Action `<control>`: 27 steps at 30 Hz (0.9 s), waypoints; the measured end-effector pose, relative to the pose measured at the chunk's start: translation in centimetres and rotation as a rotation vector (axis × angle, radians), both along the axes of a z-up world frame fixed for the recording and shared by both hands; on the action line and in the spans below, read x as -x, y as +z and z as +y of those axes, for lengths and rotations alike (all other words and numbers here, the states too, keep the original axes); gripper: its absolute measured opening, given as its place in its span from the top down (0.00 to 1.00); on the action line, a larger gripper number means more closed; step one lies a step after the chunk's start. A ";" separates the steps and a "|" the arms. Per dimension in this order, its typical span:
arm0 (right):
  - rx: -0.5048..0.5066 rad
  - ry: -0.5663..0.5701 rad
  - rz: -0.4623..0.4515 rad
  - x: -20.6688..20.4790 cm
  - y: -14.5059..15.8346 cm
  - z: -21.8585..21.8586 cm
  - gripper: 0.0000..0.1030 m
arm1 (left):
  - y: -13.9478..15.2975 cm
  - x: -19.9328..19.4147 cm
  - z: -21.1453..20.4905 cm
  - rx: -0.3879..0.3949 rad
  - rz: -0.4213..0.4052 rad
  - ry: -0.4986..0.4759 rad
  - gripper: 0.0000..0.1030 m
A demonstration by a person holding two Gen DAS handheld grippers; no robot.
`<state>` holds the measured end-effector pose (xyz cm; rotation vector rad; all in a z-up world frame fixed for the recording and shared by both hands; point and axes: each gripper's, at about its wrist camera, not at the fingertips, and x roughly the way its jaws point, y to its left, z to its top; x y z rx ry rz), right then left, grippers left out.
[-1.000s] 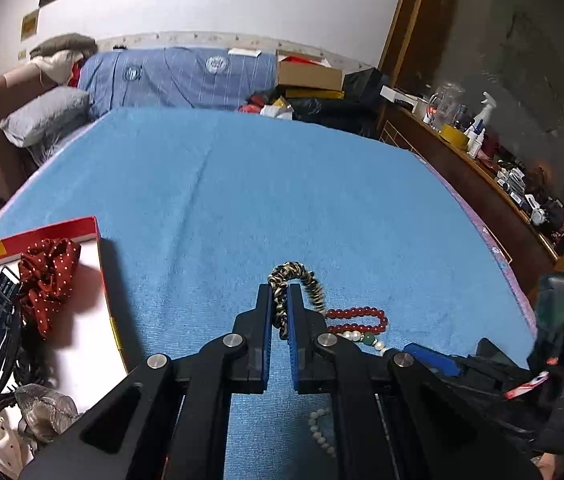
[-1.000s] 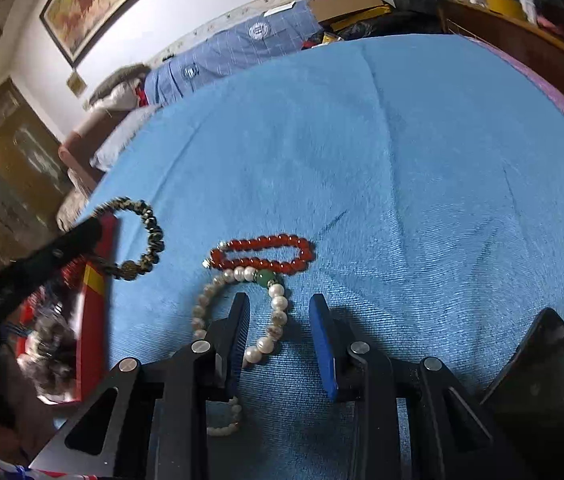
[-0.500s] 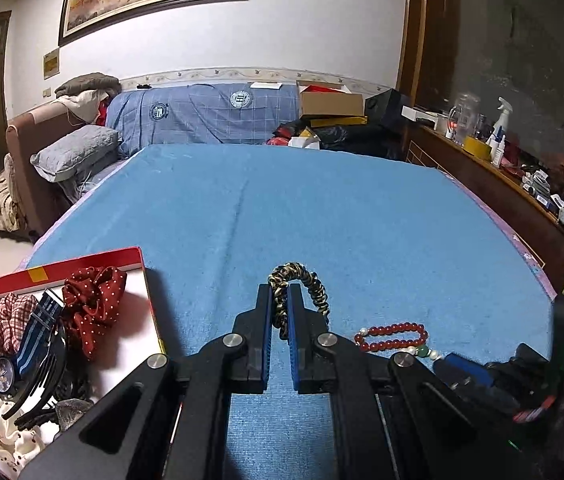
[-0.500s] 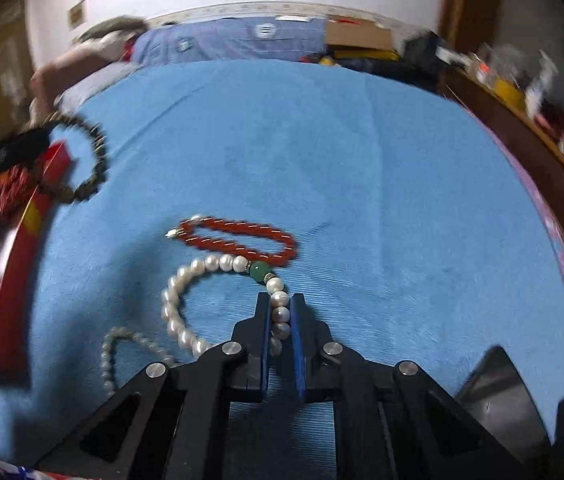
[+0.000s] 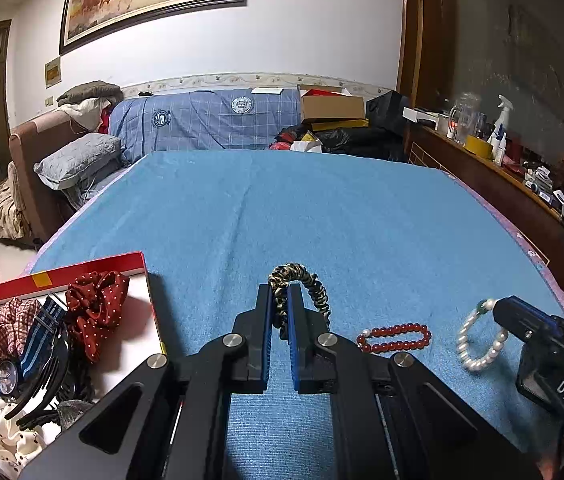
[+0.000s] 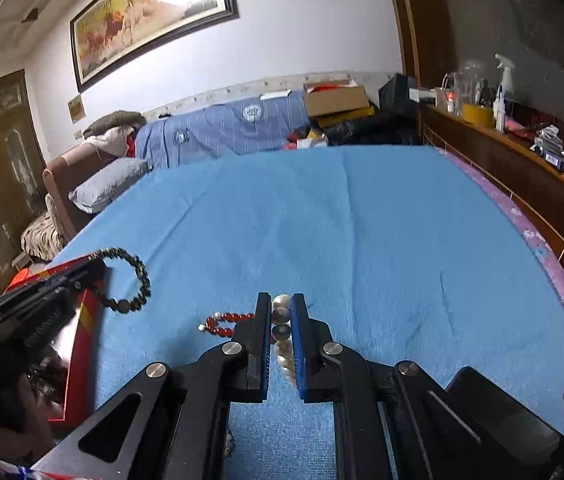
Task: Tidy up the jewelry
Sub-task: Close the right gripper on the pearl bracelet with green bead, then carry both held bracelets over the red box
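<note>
My left gripper [image 5: 280, 296] is shut on a dark gold-and-black bead bracelet [image 5: 302, 280], held just above the blue blanket; the right wrist view shows that bracelet [image 6: 132, 280] hanging from the left gripper [image 6: 94, 266] at the left. My right gripper [image 6: 281, 306] is shut on a white pearl bracelet [image 6: 282, 320] with a green bead, lifted off the blanket; in the left wrist view the pearl bracelet [image 5: 478, 340] dangles from the right gripper [image 5: 500, 308]. A red bead bracelet [image 5: 394, 338] lies flat on the blanket between them, seen partly behind my right fingers as red beads [image 6: 222, 324].
A red-rimmed box [image 5: 94, 264] sits at the left on the blanket [image 5: 322, 220], holding scrunchies, a striped watch strap, a watch and hair bands. A wooden sideboard [image 5: 502, 184] with bottles runs along the right. A sofa and cardboard boxes stand beyond the far edge.
My right gripper closed on the pearl bracelet and lifted it off the blanket. The left gripper stayed in place with its bracelet but tilted upward, showing more of the room.
</note>
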<state>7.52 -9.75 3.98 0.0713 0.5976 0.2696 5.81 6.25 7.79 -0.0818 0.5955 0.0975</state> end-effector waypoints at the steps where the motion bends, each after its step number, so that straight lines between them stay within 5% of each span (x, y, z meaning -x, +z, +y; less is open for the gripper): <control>1: -0.008 0.003 -0.002 0.4 0.0 -0.1 0.91 | 0.0 0.0 0.0 -0.001 0.001 0.001 0.94; 27: -0.094 0.077 -0.035 2.4 0.8 0.2 0.91 | 0.9 1.2 -1.0 0.034 -0.058 -0.055 0.94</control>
